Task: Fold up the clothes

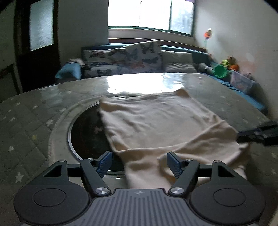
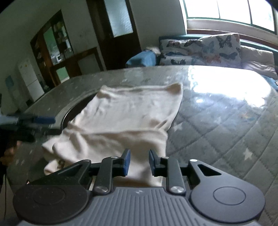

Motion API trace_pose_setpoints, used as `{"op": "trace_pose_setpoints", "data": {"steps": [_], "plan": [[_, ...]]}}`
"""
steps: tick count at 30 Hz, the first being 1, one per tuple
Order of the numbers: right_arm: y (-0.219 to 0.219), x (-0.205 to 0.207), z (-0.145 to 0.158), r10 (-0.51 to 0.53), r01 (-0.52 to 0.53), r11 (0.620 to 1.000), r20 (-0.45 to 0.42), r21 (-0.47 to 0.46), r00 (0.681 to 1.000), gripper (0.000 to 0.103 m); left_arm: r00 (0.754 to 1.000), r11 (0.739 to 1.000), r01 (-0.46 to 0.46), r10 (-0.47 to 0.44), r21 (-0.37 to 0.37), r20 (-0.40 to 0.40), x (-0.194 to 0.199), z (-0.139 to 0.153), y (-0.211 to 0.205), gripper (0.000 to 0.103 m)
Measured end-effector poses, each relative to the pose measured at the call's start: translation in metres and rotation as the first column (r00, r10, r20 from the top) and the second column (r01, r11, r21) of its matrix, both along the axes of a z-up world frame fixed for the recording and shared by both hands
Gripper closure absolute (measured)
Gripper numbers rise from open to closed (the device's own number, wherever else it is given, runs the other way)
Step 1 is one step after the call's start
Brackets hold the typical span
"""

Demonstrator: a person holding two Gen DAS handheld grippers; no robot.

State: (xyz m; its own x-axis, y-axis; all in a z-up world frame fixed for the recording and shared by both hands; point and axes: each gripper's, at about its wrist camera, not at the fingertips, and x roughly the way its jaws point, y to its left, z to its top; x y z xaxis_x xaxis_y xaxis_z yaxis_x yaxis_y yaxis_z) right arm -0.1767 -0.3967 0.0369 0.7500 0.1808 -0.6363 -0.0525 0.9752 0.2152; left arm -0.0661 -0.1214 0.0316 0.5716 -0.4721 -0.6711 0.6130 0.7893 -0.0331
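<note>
Cream fabric: a pale garment (image 1: 156, 121) lies spread on the desk (image 1: 34, 113), its near part bunched into loose folds and its far edge flat.
Garment position: it partly covers a dark round inset (image 1: 86, 135) in the desk top; its near end reaches down to both grippers.
Desk surface: grey quilted cover with small pale stars under a glossy clear sheet that mirrors the window (image 1: 149, 13).
Left gripper (image 1: 139, 163): jaws released and set wide apart, blue pads (image 1: 104, 163) facing inward, with a fold of the garment lying between them; whether the pads touch the cloth cannot be told.
Right gripper (image 2: 139, 162): jaws apart with a narrower gap, the garment's near edge lying in that gap; neither blue pad visibly presses the fabric.
Cross views: the right gripper shows blurred at the right edge of the left wrist view, beside the garment's near corner; the left gripper shows blurred at the left edge of the right wrist view.
Background: a sofa (image 1: 182, 52) with butterfly-print cushions (image 1: 142, 52) stands behind the desk beneath the window; a dark door (image 2: 118, 31) with a frosted pane is to the left.
</note>
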Motion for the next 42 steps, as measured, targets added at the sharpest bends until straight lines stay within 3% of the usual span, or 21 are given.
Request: {"op": "trace_pose_setpoints", "data": {"steps": [4, 8, 12, 17, 20, 26, 31, 33, 35, 42], "plan": [[-0.002, 0.011, 0.000, -0.026, 0.026, 1.000, 0.033, -0.004, 0.999, 0.071, 0.999, 0.999, 0.040, -0.040, -0.002, -0.014, -0.004, 0.000, -0.008, 0.033], [0.001, 0.019, -0.003, -0.015, 0.016, 1.000, 0.041, -0.018, 0.999, 0.071, 0.997, 0.998, 0.069, -0.069, 0.000, -0.044, -0.005, -0.007, -0.017, 0.050], [0.004, 0.025, -0.008, -0.003, 0.004, 1.000, 0.040, -0.026, 0.999, 0.071, 0.995, 0.997, 0.074, -0.075, -0.024, -0.062, -0.001, -0.010, -0.019, 0.057], [0.006, 0.032, -0.016, 0.001, 0.000, 1.000, 0.025, -0.028, 1.000, 0.071, 0.996, 0.997, 0.075, -0.076, -0.034, -0.048, 0.003, -0.011, -0.021, 0.089], [0.008, 0.033, -0.020, 0.005, -0.004, 0.999, 0.023, -0.048, 1.000, 0.072, 0.997, 0.997, 0.070, -0.071, -0.031, -0.034, 0.002, -0.009, -0.021, 0.096], [0.011, 0.032, -0.023, 0.013, -0.009, 0.996, 0.035, -0.094, 0.999, 0.071, 0.997, 0.997, 0.067, -0.065, -0.035, 0.045, 0.000, 0.006, -0.022, 0.096], [0.015, 0.030, -0.022, 0.024, -0.017, 0.991, 0.047, -0.134, 0.999, 0.070, 0.998, 0.998, 0.058, -0.059, 0.008, 0.010, 0.009, -0.006, -0.023, 0.096], [0.018, 0.027, -0.019, 0.036, -0.027, 0.988, 0.059, -0.149, 0.998, 0.070, 0.998, 0.998, 0.060, -0.060, 0.027, 0.010, 0.008, -0.008, -0.023, 0.091], [0.022, 0.025, -0.016, 0.055, -0.044, 0.986, 0.068, -0.158, 0.996, 0.070, 0.998, 0.998, 0.052, -0.053, 0.032, 0.021, 0.007, -0.005, -0.021, 0.078], [0.034, 0.023, -0.018, 0.101, -0.085, 0.978, 0.075, -0.193, 0.992, 0.064, 0.996, 0.996, 0.085, -0.086, 0.033, 0.036, 0.002, -0.004, -0.027, 0.078]]}}
